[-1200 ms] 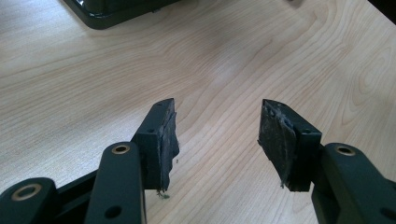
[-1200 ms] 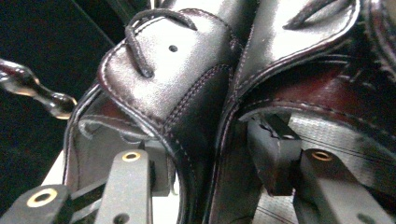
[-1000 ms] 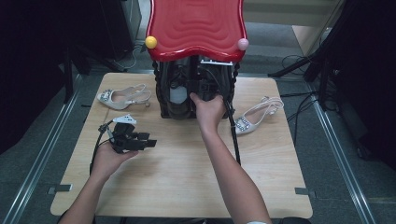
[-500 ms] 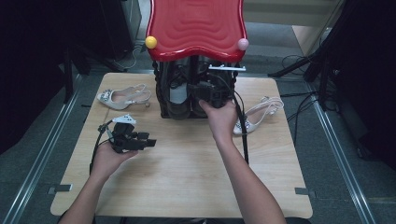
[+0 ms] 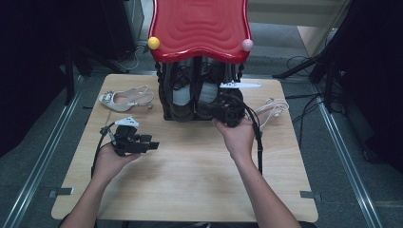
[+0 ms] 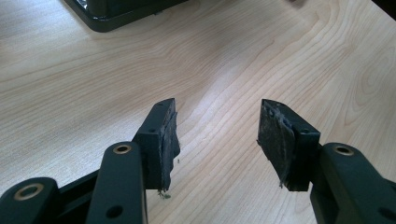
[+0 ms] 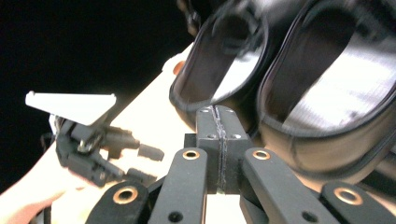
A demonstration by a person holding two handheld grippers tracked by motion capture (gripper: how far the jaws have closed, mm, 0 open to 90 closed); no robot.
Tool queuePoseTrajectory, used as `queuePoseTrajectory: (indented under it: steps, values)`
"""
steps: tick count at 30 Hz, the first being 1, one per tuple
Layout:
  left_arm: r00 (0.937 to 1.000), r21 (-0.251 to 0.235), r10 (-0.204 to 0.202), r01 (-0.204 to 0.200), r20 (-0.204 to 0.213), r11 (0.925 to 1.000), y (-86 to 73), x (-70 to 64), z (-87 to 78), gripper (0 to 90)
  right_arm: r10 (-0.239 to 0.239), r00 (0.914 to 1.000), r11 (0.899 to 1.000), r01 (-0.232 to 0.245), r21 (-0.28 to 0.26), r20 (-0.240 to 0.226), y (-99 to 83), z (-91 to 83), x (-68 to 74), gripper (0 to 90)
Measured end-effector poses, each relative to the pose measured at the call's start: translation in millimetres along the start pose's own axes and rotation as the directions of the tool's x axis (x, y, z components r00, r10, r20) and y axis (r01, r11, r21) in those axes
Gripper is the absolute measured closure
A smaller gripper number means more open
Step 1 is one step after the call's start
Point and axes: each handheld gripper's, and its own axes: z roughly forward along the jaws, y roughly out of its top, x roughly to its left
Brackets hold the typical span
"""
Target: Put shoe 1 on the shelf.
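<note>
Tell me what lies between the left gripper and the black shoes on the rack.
Bare wooden tabletop alone separates the left gripper from the black shoes, seen in the high view.

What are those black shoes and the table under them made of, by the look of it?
The black shoes look like glossy leather or a plastic imitation: bright reflections run along their rims, though I cannot tell which. The table seems pale wood or a wood-look veneer, matte, with flowing grain lines.

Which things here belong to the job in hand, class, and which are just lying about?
In the job:
right gripper, jaws shut, at the rack
black shoes in the rack
shoe rack with red top

Lying about:
silver sandal at the table's left
white sandal at its right
left gripper, jaws open over bare table
</note>
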Motion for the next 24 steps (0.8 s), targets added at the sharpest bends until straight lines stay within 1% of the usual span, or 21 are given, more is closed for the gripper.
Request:
queuePoseTrajectory:
  steps: [2, 5, 6, 9, 12, 13, 16, 18, 19, 21, 24]
  values:
    - [1.0, -0.003, -0.005, 0.005, -0.001, 1.0, -0.1, -0.3, 0.1, 47.5, -0.012, 0.9999, 1.0, 0.011, 0.024, 0.009, -8.8, 2.1, -1.9, 90.0]
    - [1.0, -0.004, 0.001, -0.001, -0.002, 1.0, 0.0, -0.4, 0.4, 47.5, -0.023, 0.9997, 0.998, 0.022, 0.051, 0.011, -19.0, 7.2, -7.0, 90.0]
    - [1.0, -0.004, 0.0, 0.0, -0.002, 1.0, 0.0, -0.6, 0.6, 47.5, -0.023, 0.9997, 0.998, 0.023, 0.062, 0.01, -22.1, 9.5, -8.9, 90.0]
    - [1.0, -0.004, 0.003, -0.003, -0.004, 1.0, 0.0, -1.3, 1.1, 47.5, -0.021, 0.9994, 0.996, 0.018, 0.089, 0.028, -28.4, 17.3, -15.8, 90.0]
    - [1.0, -0.003, 0.003, -0.003, -0.003, 1.0, -0.1, -0.9, 1.1, 47.4, -0.02, 0.998, 0.996, 0.014, 0.09, 0.06, -29.3, 22.6, -22.8, 90.0]
    - [1.0, 0.003, 0.007, -0.007, 0.0, 1.0, 0.1, -0.3, 0.6, 47.4, -0.015, 0.9978, 0.996, 0.009, 0.087, 0.065, -28.9, 22.8, -24.4, 90.0]
    - [1.0, 0.0, 0.003, -0.003, 0.001, 1.0, 0.0, -0.4, 1.0, 47.4, 0.008, 0.9977, 0.997, -0.013, 0.076, 0.067, -27.2, 23.0, -30.3, 90.0]
    - [1.0, -0.002, 0.003, -0.003, 0.001, 1.0, 0.0, -0.8, 1.2, 47.4, 0.014, 0.9969, 0.997, -0.02, 0.074, 0.078, -26.2, 22.5, -33.5, 90.0]
    - [1.0, -0.004, 0.003, -0.003, -0.001, 1.0, 0.0, -1.1, 1.3, 47.4, 0.026, 0.9977, 0.997, -0.03, 0.071, 0.062, -25.5, 21.8, -36.9, 90.0]
    - [1.0, -0.004, 0.004, -0.004, 0.0, 1.0, 0.0, -1.1, 1.2, 47.5, 0.028, 0.9979, 0.997, -0.032, 0.072, 0.059, -25.2, 21.3, -37.6, 90.0]
    - [1.0, -0.002, 0.005, -0.005, 0.002, 1.0, 0.1, -1.3, 1.4, 47.4, 0.019, 0.9978, 0.997, -0.024, 0.07, 0.063, -24.0, 20.7, -37.4, 90.0]
